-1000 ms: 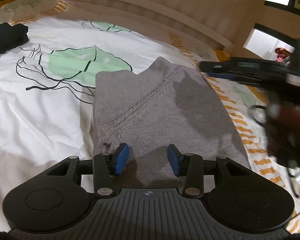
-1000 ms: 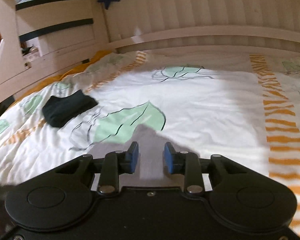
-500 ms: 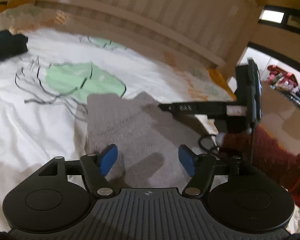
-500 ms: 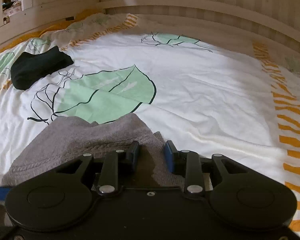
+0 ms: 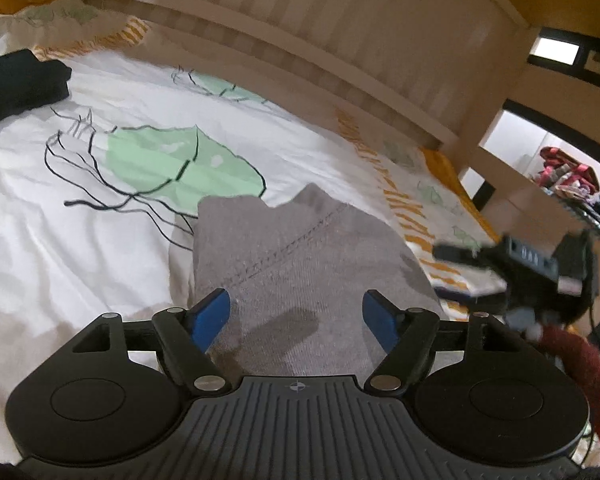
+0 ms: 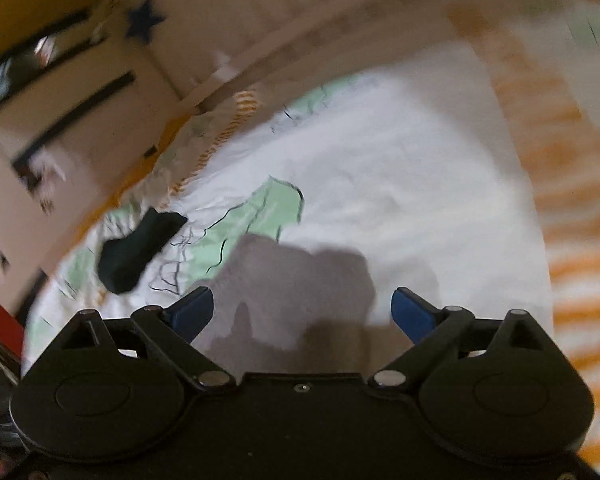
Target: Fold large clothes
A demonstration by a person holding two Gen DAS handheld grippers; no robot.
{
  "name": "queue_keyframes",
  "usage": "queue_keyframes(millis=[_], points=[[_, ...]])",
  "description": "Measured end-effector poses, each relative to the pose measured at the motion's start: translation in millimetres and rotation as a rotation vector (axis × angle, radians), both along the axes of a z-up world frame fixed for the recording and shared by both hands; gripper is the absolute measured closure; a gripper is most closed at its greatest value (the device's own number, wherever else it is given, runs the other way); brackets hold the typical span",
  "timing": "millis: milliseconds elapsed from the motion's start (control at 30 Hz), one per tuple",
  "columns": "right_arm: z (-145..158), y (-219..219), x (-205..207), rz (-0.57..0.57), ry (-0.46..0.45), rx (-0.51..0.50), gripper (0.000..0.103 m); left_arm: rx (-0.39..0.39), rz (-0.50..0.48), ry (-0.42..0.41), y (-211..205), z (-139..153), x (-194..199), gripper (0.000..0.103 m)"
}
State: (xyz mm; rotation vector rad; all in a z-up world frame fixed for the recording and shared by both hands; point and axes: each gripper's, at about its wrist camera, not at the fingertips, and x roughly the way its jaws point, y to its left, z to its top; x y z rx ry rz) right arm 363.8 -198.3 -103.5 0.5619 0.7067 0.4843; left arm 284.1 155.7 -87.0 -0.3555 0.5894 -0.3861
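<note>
A: How far along is the folding?

B: Far, I'd judge. The bed (image 5: 80, 248) fills most of both views, and the grey knit (image 5: 300, 264) lies on it at lower centre of the left view as a compact folded rectangle with a stitched seam running diagonally across the top. It looks nearly done; what may be left is a last fold or moving it aside.

A: Is either claw holding it?

B: No. The left claw (image 5: 296, 320) has just been opening and stands spread over the knit's near end, blue pads clear of the cloth. The right claw (image 6: 302, 314) has just sprung wide too, with nothing pinched; its view is blurred and tilted, with the knit at lower centre.

A: What else is around?

B: A wooden bed rail (image 5: 300, 60) arcs across the top. A dark folded garment (image 5: 16, 88) sits at upper left, well apart from the knit. At the right edge of the left view, the right claw shows as a blur, a red sleeve (image 5: 580, 364) below it.

A: Anything in the way?

B: Nothing on the knit itself; the sheet beside it is open.
</note>
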Motion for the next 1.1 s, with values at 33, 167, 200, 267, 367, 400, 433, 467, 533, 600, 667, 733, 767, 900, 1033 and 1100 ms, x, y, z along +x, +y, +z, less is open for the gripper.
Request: queue_keyframes(millis=[33, 167, 200, 267, 367, 400, 433, 467, 533, 600, 667, 733, 767, 900, 1033, 1100], points=[[-7, -4, -1, -0.003, 0.019, 0.029, 0.006, 0.003, 0.009, -0.005, 1, 1, 0, 0.031], [-31, -8, -2, 0.035, 0.071, 0.123, 0.006, 0.03, 0.063, 0.059, 8, -6, 7, 0.029], [-35, -7, -1, 0.048, 0.078, 0.145, 0.005, 0.022, 0.074, 0.097, 11, -10, 10, 0.029], [-41, -3, 2, 0.066, 0.08, 0.178, 0.005, -0.016, 0.071, 0.185, 15, -22, 17, 0.029], [-45, 1, 8, 0.09, 0.08, 0.213, 0.005, -0.096, 0.034, 0.271, 17, -37, 25, 0.028], [-46, 3, 9, 0.1, 0.081, 0.218, 0.005, -0.118, 0.016, 0.28, 16, -39, 28, 0.027], [-47, 7, 13, 0.116, 0.082, 0.217, 0.005, -0.135, -0.005, 0.286, 14, -41, 32, 0.023], [-47, 11, 15, 0.132, 0.082, 0.214, 0.004, -0.147, -0.025, 0.294, 12, -42, 36, 0.018], [-47, 19, 20, 0.171, 0.074, 0.206, 0.001, -0.17, -0.06, 0.301, 6, -45, 45, 0.008], [-47, 28, 23, 0.197, 0.071, 0.193, 0.0, -0.192, -0.089, 0.308, 3, -48, 52, 0.002], [-46, 35, 25, 0.211, 0.074, 0.18, 0.0, -0.226, -0.11, 0.322, 3, -51, 58, 0.001], [-44, 38, 25, 0.215, 0.083, 0.169, 0.001, -0.315, -0.15, 0.361, 7, -54, 63, 0.002], [-43, 37, 24, 0.21, 0.09, 0.163, 0.013, -0.37, -0.175, 0.386, 8, -57, 64, 0.003], [-41, 22, 12, 0.179, 0.147, 0.212, 0.04, -0.412, -0.23, 0.438, -4, -56, 57, 0.004], [-30, 15, -11, 0.172, 0.163, 0.213, 0.041, -0.435, -0.28, 0.471, -21, -50, 35, 0.004], [-24, 10, -26, 0.17, 0.177, 0.193, 0.042, -0.461, -0.308, 0.489, -28, -47, 19, 0.004]])
